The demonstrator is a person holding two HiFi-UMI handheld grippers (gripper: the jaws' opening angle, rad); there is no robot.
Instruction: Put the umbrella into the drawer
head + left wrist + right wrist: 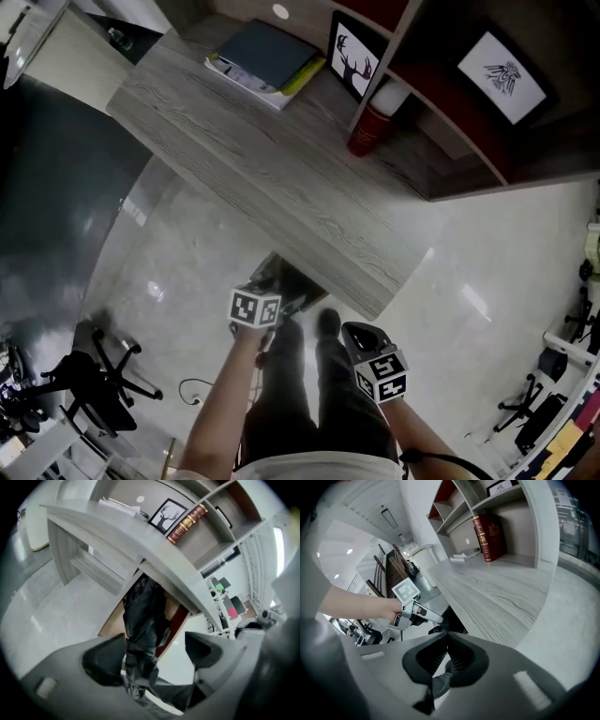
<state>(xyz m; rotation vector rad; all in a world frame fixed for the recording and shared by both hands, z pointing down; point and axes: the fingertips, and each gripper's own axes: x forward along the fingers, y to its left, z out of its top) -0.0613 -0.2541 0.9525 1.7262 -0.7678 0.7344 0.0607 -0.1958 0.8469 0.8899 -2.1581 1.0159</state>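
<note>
umbrella [145,606] in drawer [111,621], btwn spread l claw [153,641]

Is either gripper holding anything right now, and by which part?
Nothing is held. The left gripper is open, not gripping the umbrella in the drawer; the right gripper is shut, empty.

Ahead of you the grey wood-grain desk top [281,187] runs from the far left towards the near right. On its far side lies a stack of books [267,58] with a blue-grey cover on top, and just right of it stands a framed deer picture [354,58]. A red book [368,129] stands beside a shelf upright [389,56], and a framed bird picture [502,73] sits further right. On the glossy pale floor [169,281] at your near left is a black office chair [89,380].
</note>
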